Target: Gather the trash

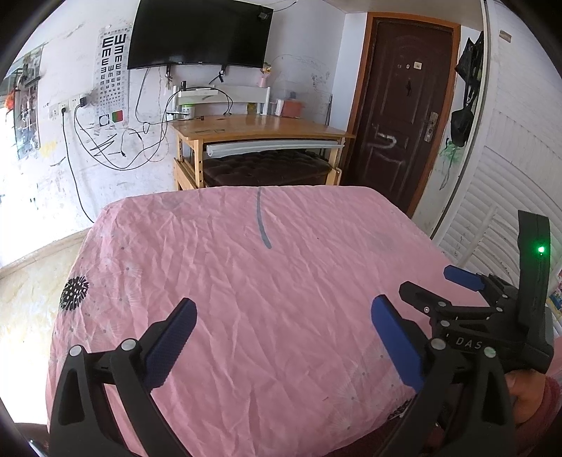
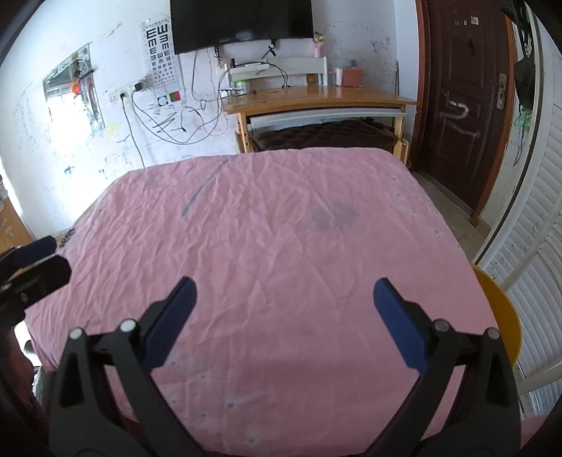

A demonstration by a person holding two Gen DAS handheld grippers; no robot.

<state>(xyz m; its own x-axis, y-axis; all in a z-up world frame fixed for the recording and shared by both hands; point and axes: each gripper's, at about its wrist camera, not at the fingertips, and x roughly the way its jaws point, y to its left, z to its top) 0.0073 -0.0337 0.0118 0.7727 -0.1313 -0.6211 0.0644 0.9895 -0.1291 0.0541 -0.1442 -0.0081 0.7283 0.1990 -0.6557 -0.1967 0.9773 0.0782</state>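
Note:
My left gripper (image 1: 284, 304) is open and empty, held above the near part of a table covered by a wrinkled pink cloth (image 1: 246, 267). My right gripper (image 2: 284, 286) is open and empty too, above the same pink cloth (image 2: 281, 225). The right gripper (image 1: 426, 290) also shows at the right of the left wrist view, and the left gripper's tip (image 2: 35, 251) shows at the left edge of the right wrist view. No piece of trash shows on the cloth in either view.
Beyond the table stand a wooden desk (image 1: 260, 132) with a dark cushioned stool (image 1: 263, 168) under it, a wall TV (image 1: 200, 33) and a brown door (image 1: 404, 105). White louvred doors (image 2: 534, 218) and a yellow chair edge (image 2: 502, 309) are at the right.

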